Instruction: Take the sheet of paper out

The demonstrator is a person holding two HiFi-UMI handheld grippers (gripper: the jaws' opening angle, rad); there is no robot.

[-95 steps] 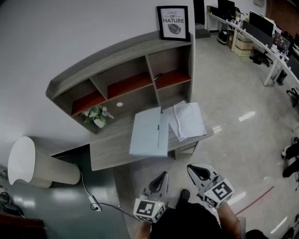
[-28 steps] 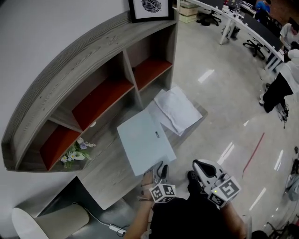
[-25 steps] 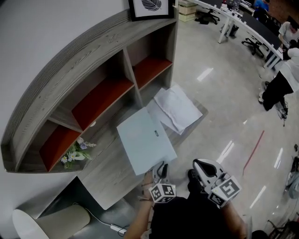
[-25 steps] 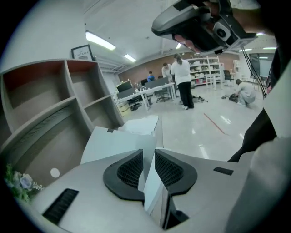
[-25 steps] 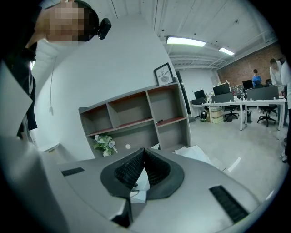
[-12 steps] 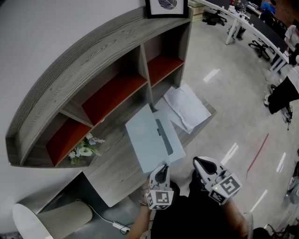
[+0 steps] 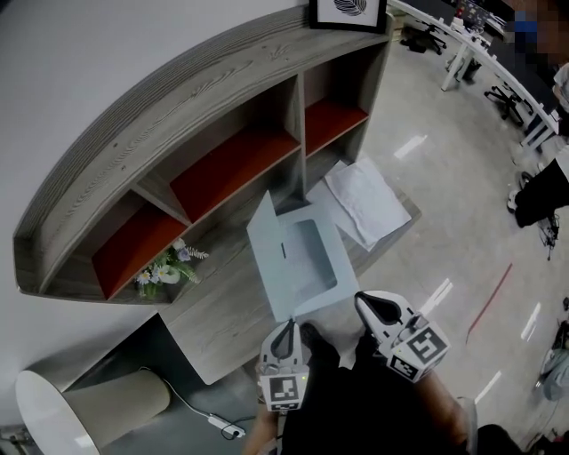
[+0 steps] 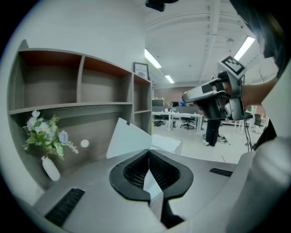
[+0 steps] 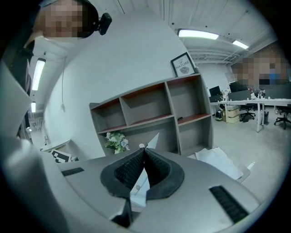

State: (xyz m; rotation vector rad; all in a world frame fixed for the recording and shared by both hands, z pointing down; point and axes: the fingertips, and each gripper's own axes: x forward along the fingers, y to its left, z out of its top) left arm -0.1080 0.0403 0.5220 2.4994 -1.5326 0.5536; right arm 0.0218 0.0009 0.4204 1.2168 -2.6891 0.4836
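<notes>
A pale blue folder point(image 7: 307, 258) lies on the grey desk point(image 7: 222, 320), its cover tilted up with one corner raised toward the shelf. In the left gripper view the raised cover point(image 8: 127, 139) stands as a pale triangle. My left gripper point(image 7: 292, 327) point(image 8: 149, 157) is at the folder's near edge; its jaws have just been closing and are shut on the cover's edge. My right gripper point(image 7: 363, 302) point(image 9: 143, 150) hangs shut and empty to the right of it, off the desk's front. Loose white sheets point(image 7: 364, 200) lie at the desk's right end.
A curved shelf unit point(image 7: 178, 115) with red-backed cubbies rises behind the desk. A small vase of flowers point(image 7: 164, 267) stands at the desk's left. A framed picture point(image 7: 347, 11) tops the shelf. A white lamp shade point(image 7: 53, 409) and a cable point(image 7: 191, 409) lie lower left. Office desks and a person stand at the far right.
The folder lay flat and closed a second ago; its cover now stands tilted up. My left gripper went from open at the near edge to shut, and rose. The right gripper drifted slightly.
</notes>
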